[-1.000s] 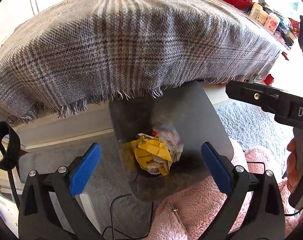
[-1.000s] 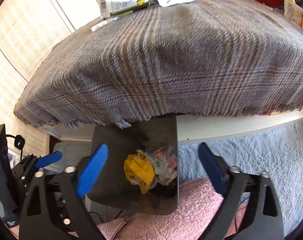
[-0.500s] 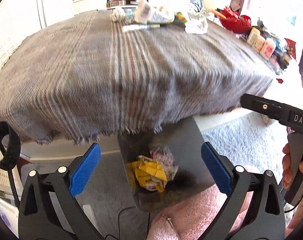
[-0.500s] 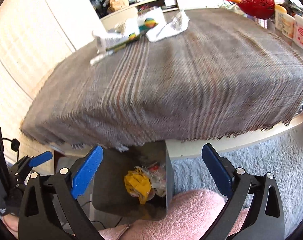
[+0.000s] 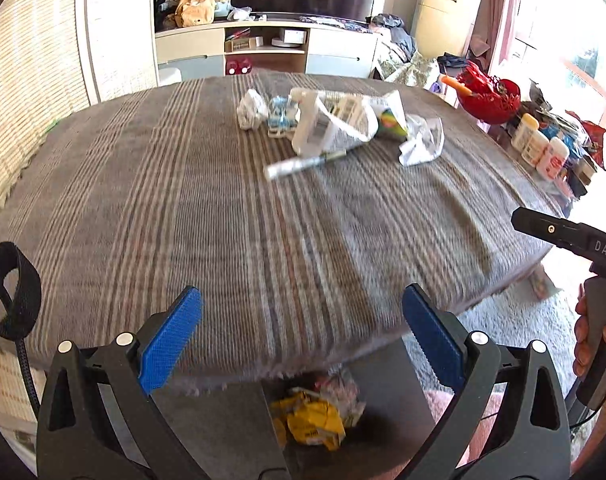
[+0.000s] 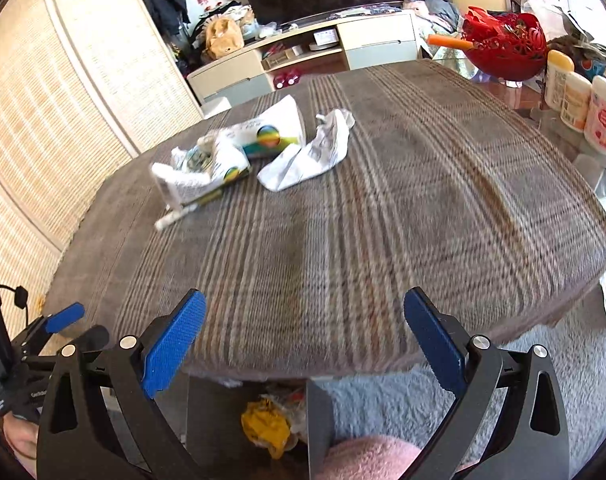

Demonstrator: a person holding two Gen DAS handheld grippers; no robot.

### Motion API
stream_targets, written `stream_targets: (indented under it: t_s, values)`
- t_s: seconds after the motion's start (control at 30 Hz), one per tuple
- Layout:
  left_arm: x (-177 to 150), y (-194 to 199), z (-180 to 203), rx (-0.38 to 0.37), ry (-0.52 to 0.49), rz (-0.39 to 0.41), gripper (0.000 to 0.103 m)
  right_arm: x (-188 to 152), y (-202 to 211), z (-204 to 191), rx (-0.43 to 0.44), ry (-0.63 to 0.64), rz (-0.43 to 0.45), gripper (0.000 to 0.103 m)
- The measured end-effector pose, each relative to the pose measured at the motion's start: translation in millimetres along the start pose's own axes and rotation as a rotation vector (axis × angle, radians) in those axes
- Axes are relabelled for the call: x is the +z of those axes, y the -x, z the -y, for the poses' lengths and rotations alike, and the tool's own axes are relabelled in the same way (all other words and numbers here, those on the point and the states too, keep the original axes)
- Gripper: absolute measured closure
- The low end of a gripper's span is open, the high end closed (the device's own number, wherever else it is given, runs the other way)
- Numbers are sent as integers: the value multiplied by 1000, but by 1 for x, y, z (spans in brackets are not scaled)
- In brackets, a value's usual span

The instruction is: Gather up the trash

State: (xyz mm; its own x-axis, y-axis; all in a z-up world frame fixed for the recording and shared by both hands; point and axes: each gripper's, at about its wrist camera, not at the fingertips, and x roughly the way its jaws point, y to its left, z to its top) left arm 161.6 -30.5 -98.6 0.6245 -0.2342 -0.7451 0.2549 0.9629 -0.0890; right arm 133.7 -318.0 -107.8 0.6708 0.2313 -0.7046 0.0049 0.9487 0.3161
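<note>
Trash lies in a heap at the far side of the plaid-covered table [image 5: 223,208]: a white printed wrapper [image 5: 331,124], a crumpled white paper [image 5: 421,140], a small paper ball [image 5: 250,108] and a thin white tube [image 5: 303,164]. The same wrapper [image 6: 231,160] and crumpled paper [image 6: 311,156] show in the right wrist view. Below the table's near edge stands a grey bin [image 5: 383,420] holding a yellow wrapper [image 5: 311,424]. My left gripper [image 5: 299,340] and my right gripper [image 6: 301,344] are both open and empty, above the bin, well short of the heap.
A red basket [image 6: 503,48] and several white bottles [image 6: 579,96] stand at the table's right end. A pale rug [image 6: 483,392] covers the floor. A pink fluffy garment [image 6: 367,460] is just under the grippers. A TV cabinet [image 5: 263,52] is behind.
Both views have tilted up from the bin to the table top; the bin slid to the bottom edge and the trash heap came into view. Both grippers stayed open.
</note>
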Motion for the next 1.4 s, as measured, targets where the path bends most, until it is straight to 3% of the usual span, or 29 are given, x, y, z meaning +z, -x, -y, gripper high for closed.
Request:
stream_targets:
  t_s: [0.53,1.0,1.17,1.33,1.4]
  values:
    - [90,-65,5,0,-32,11,8,89,-70,13,-19,-22,10,3]
    - [122,-113,19,-31,-38,-30,8,109,-118,19,-1,-28,-36,5]
    - [122,-131,21,-36,-44,-69,8,107,-129,10,11,-8,-45,15]
    - [124,-142,23,-47,-48,-77,8,109,-130,12,40,-24,-42,42]
    - [126,-143,25,-50,-56,-70,9,108,-130,11,51,-21,-40,45]
